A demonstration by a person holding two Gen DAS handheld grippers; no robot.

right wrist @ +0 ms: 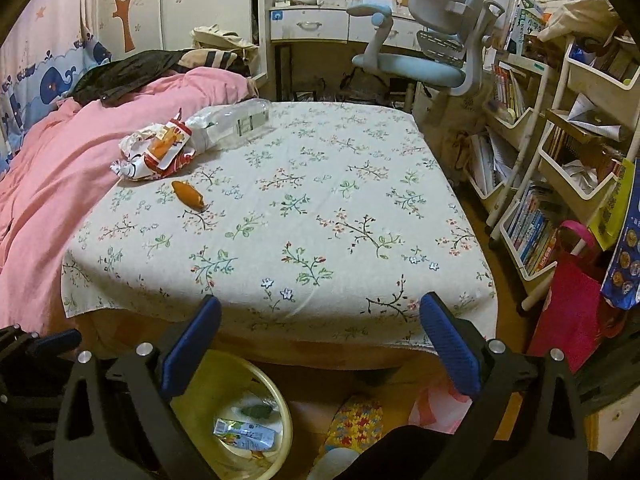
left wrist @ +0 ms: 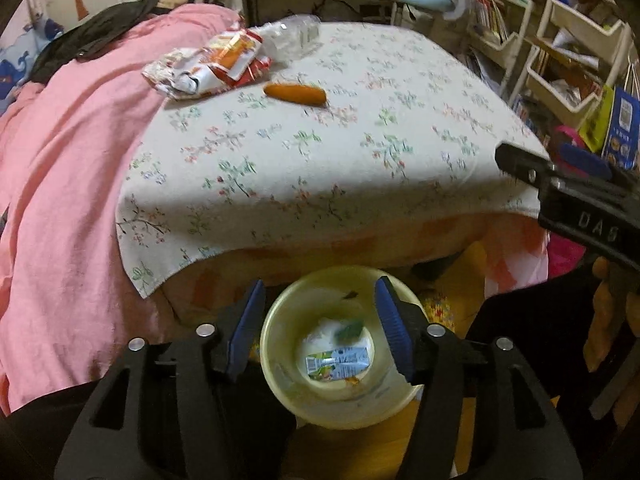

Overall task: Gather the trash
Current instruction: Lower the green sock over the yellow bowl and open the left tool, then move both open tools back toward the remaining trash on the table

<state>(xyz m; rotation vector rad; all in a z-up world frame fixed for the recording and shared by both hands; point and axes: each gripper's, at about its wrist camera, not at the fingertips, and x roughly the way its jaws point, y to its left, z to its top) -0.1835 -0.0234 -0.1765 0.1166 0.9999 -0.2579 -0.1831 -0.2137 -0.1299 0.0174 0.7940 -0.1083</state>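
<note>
A yellow bin stands on the floor below the bed's front edge, with a small juice carton and other scraps inside; it also shows in the right wrist view. My left gripper is open and empty, right above the bin. My right gripper is open and empty, at the bed's front edge. On the floral cloth lie crumpled snack wrappers, a clear plastic bottle and an orange piece; the left wrist view shows the wrappers and the orange piece too.
A pink duvet covers the bed's left side. A desk chair stands behind the bed. White shelf carts with books and a pink bag crowd the right. My right gripper's arm shows at right.
</note>
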